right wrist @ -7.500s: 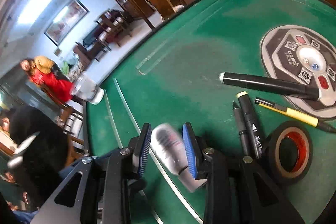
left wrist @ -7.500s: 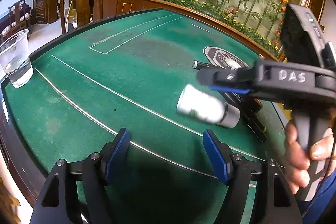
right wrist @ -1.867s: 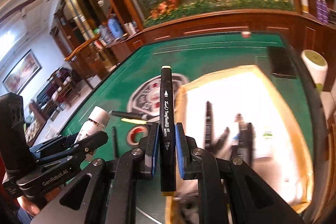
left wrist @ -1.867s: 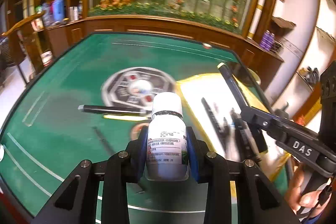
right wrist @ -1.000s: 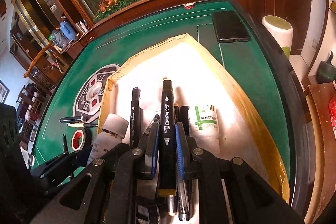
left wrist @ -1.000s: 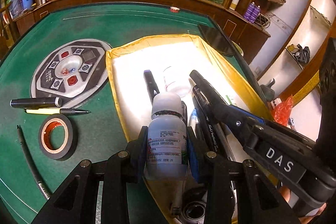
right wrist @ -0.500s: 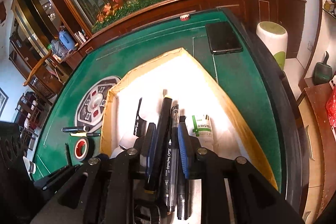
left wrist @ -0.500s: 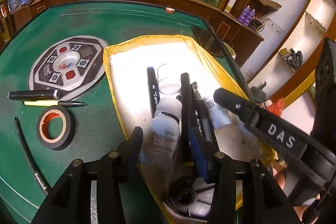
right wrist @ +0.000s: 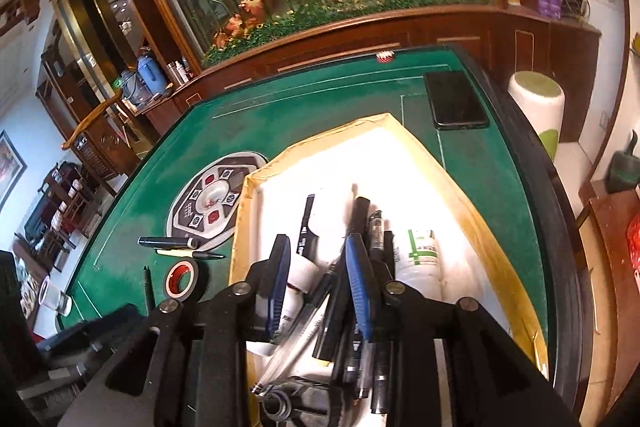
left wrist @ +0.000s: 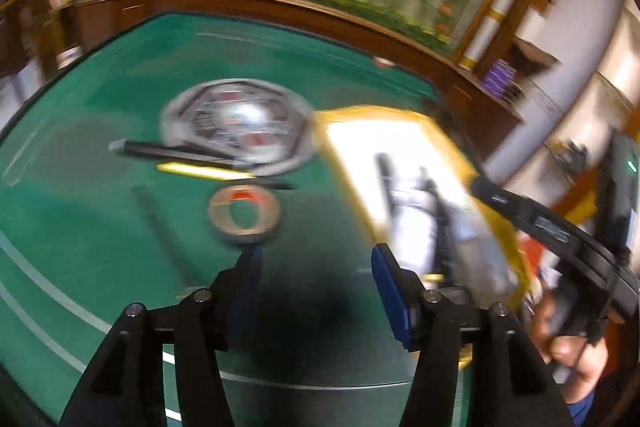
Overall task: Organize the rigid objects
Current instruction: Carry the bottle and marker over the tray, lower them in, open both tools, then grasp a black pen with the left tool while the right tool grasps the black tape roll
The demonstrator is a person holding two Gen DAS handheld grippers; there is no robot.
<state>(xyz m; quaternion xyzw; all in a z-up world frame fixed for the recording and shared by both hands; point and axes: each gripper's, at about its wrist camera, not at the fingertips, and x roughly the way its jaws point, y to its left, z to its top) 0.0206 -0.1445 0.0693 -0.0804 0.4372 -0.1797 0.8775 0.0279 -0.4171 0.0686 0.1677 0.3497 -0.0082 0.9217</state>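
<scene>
A yellow-rimmed white tray (right wrist: pixel 472 211) on the green table holds several pens and markers (right wrist: pixel 358 223) and white bottles (right wrist: pixel 420 259). My right gripper (right wrist: pixel 316 279) is open and empty just above the tray's near end. My left gripper (left wrist: pixel 316 263) is open and empty over the green felt, left of the tray (left wrist: pixel 400 115). The left view is blurred. A roll of tape (left wrist: pixel 244 213) (right wrist: pixel 184 279), a black marker (left wrist: pixel 168 149) (right wrist: pixel 166 241), a yellow pen (left wrist: pixel 204 171) and a thin black pen (right wrist: pixel 147 287) lie on the felt left of the tray.
A round control panel (right wrist: pixel 212 199) is set in the table's middle. A black phone (right wrist: pixel 456 105) lies at the far right corner. A plastic cup (right wrist: pixel 54 297) stands at the left edge. A white stool (right wrist: pixel 536 107) stands beyond the table's right edge.
Both grippers have let go: the white bottle and the black marker now lie in the tray. My left gripper has swung left, away from the tray towards the tape. My right gripper has opened wider.
</scene>
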